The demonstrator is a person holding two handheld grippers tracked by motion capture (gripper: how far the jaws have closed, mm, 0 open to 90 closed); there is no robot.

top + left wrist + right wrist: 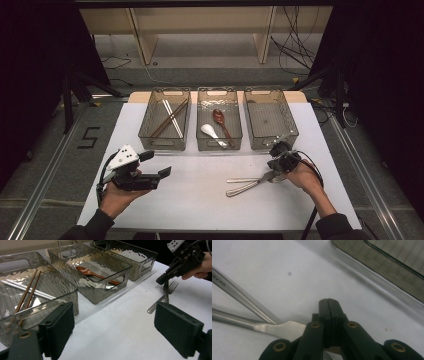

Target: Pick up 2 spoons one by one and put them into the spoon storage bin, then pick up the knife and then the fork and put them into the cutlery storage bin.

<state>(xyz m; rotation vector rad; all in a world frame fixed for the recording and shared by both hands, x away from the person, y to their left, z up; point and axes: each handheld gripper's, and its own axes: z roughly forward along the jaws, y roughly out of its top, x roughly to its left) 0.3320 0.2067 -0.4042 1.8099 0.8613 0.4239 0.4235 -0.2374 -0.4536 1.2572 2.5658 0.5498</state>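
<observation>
Right tool: jaws closed together, tips down at the fork and a second metal utensil on the white tabletop; grip unclear.
Left tool: jaws wide apart, empty.

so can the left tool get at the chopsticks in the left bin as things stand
Probably yes. The left tool is open and holds nothing, the left bin has no lid, and the chopsticks lie uncovered inside; only the bin's wall stands between.

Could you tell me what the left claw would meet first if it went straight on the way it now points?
Probably the two forks on the white table; the left claw stands open, aimed across bare cloth toward them. Depth is hard to judge.
</observation>
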